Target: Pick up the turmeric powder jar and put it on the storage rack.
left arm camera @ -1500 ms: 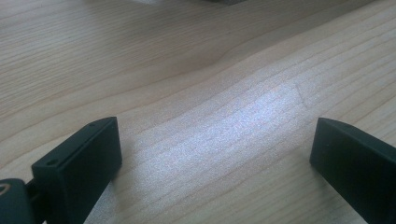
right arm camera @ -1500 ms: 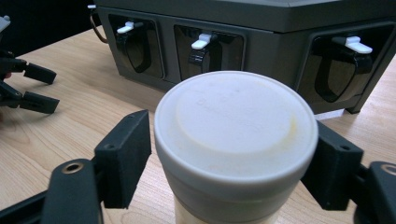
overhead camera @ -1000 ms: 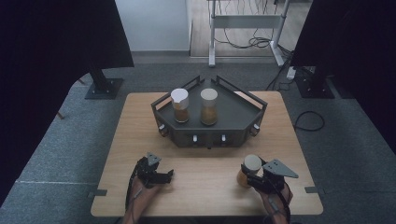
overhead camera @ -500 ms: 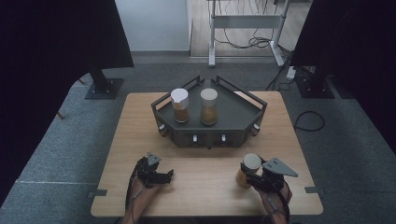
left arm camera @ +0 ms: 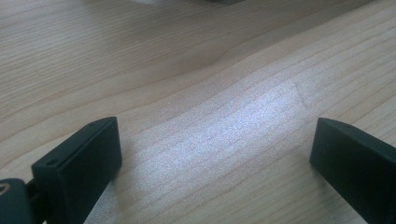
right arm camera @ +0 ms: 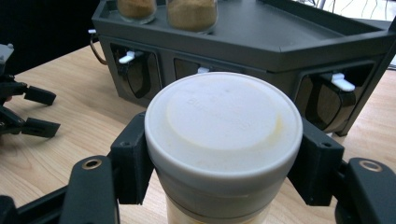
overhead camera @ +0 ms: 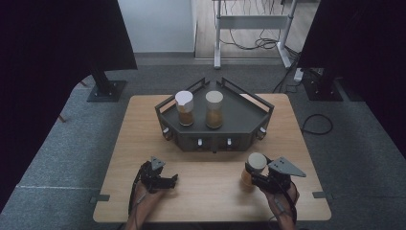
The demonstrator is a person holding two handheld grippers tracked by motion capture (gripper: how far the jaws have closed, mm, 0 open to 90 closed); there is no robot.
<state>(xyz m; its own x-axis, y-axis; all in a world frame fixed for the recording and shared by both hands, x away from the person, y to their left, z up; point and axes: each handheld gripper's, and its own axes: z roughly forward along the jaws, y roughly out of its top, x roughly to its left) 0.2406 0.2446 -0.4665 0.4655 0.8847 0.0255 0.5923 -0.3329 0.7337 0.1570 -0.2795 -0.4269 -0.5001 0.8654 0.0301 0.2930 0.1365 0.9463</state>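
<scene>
My right gripper (overhead camera: 253,176) is shut on a jar with a white lid (overhead camera: 255,165) near the table's front right; the right gripper view has its black jaws pressing both sides of the jar (right arm camera: 223,135) just under the lid. My left gripper (overhead camera: 171,181) rests low over the wood at the front left, open, with bare table between its fingers (left arm camera: 79,163). Two more jars of brown powder, one with a white lid (overhead camera: 185,108) and one with a cream lid (overhead camera: 214,109), stand upright on the dark angular tray (overhead camera: 244,117) at the table's middle back.
The tray (right arm camera: 280,37) has raised rails and small white latches along its front face. The wooden table (overhead camera: 210,201) has open room between the two grippers. Dark stands and cables sit on the grey floor beyond it.
</scene>
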